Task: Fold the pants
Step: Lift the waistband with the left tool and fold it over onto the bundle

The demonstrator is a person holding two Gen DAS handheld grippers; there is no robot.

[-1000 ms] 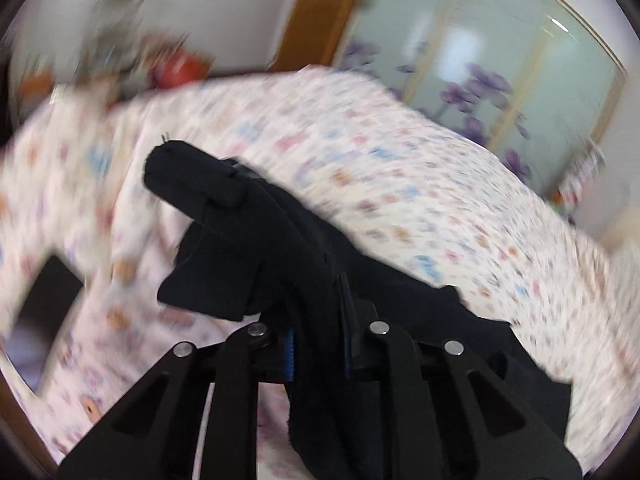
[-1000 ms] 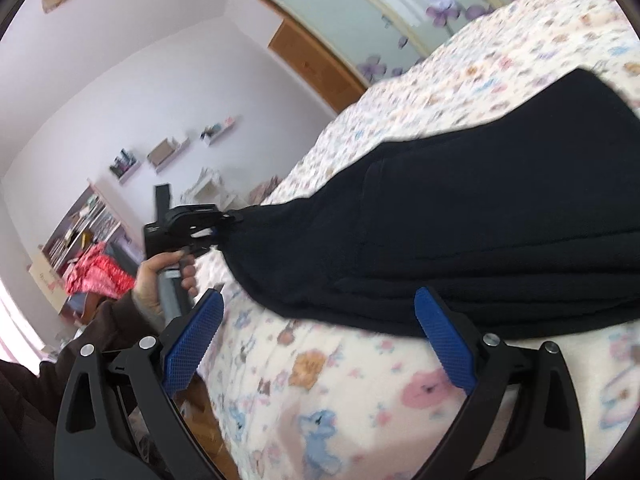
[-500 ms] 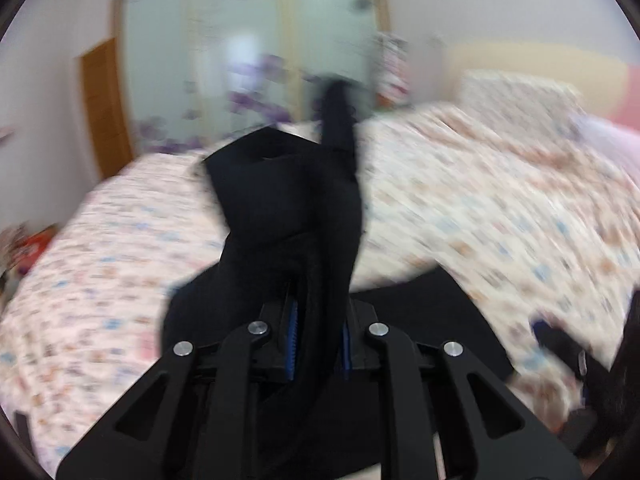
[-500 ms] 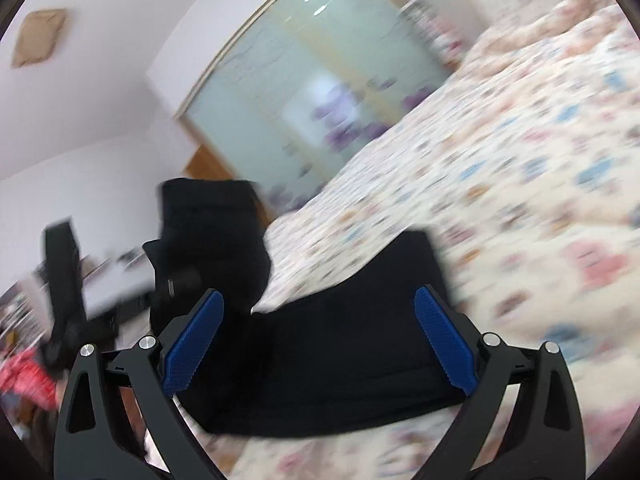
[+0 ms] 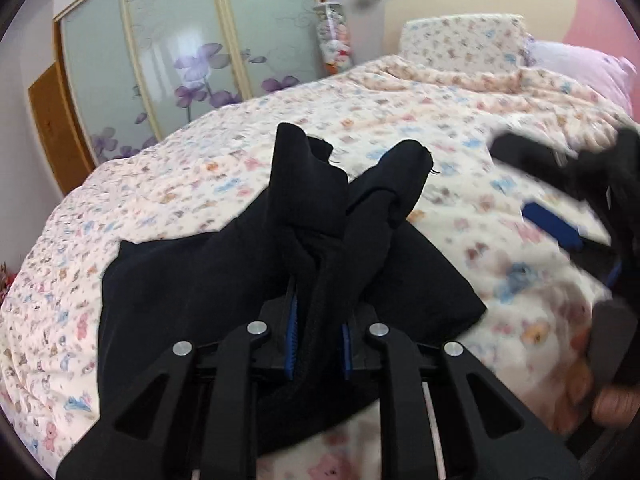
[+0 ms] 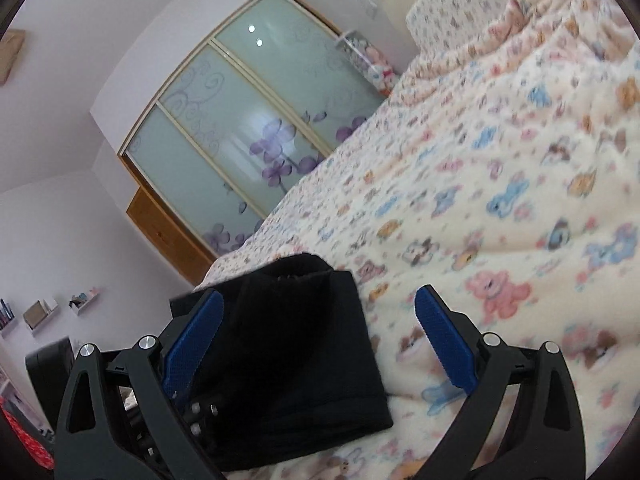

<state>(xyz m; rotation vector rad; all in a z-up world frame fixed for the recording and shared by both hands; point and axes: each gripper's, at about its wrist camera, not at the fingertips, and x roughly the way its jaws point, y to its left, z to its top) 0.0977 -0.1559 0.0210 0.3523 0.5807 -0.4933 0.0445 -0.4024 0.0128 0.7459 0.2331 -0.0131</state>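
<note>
- Left hand-held gripper: fingers drawn together, clamped on a bunched fold of the black pants; blue pads only just visible either side of the cloth.
- Gripped there prob. to carry one end of the pants over the rest, i.e. mid-fold; fabric stood up ahead of the fingers in two peaks, so held slack, not stretched.
- Rest of pants spread flat on the bed just ahead & to both sides of left hand-held gripper, already doubled by the look of it (judgement).
- Right hand-held gripper: fingers wide apart, nothing between the pads; kept free, likely to smooth or pin the stack once the left lets go.
- From right wrist view: folded pants lay low & to the left of the fingers, partly behind the left finger; right finger over bare bed only. Touching cloth or not: cannot tell.
- Right hand-held gripper also seen blurred at far right of left wrist view, well apart from the gripped fold.
- Bed as work surface: soft, patterned cover, so pants could drag or wrinkle if pulled sideways.
- Wardrobe w/ frosted flower doors beyond the bed, far ahead of both; pillows ahead-right. No part in the task.
- Next (guess): lower the held end onto the flat part, line up edges, then release.
</note>
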